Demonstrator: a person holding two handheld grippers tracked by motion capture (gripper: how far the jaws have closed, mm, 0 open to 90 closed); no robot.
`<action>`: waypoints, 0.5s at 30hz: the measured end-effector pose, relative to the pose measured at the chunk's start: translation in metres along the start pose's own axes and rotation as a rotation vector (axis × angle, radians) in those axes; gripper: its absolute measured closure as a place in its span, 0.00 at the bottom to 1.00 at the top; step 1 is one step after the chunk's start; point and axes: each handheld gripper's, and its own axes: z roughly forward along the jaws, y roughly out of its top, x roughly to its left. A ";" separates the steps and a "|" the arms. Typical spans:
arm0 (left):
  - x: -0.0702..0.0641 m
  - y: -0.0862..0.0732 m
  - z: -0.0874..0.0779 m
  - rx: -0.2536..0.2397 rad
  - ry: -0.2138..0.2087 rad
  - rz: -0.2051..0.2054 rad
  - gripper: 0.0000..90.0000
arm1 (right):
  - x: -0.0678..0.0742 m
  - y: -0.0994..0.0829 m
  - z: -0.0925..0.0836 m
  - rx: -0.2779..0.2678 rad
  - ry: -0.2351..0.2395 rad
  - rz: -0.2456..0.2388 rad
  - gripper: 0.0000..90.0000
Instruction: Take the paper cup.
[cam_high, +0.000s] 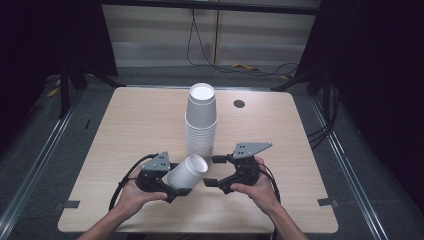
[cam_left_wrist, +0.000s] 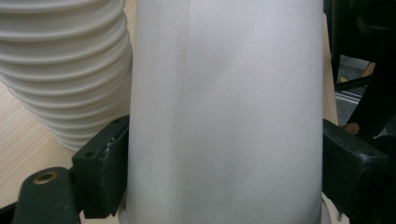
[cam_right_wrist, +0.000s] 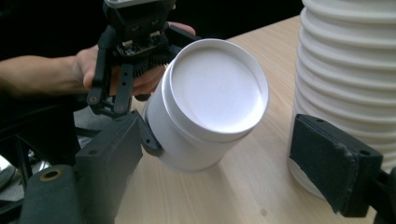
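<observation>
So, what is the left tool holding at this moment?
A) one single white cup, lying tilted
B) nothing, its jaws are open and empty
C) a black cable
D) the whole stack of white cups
A: the left tool has its jaws closed on the sides of one white cup, which is tilted with its flat base toward the right tool, while the stack of cups stands beside it on the table.

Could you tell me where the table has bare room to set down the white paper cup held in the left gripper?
The light wooden table is bare left of the tall stack of white paper cups and right of it past the small round hole. It is crowded before the stack, around both grippers.
</observation>
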 end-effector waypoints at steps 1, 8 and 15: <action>0.000 0.000 0.001 0.000 -0.002 -0.007 0.17 | 0.000 0.000 0.000 0.009 -0.006 -0.006 0.18; 0.001 0.000 0.002 0.036 0.007 0.000 0.17 | -0.005 -0.004 0.000 0.084 -0.020 0.006 0.18; 0.004 0.004 0.002 0.078 0.023 -0.004 0.17 | -0.008 -0.005 -0.001 0.138 -0.024 0.001 0.18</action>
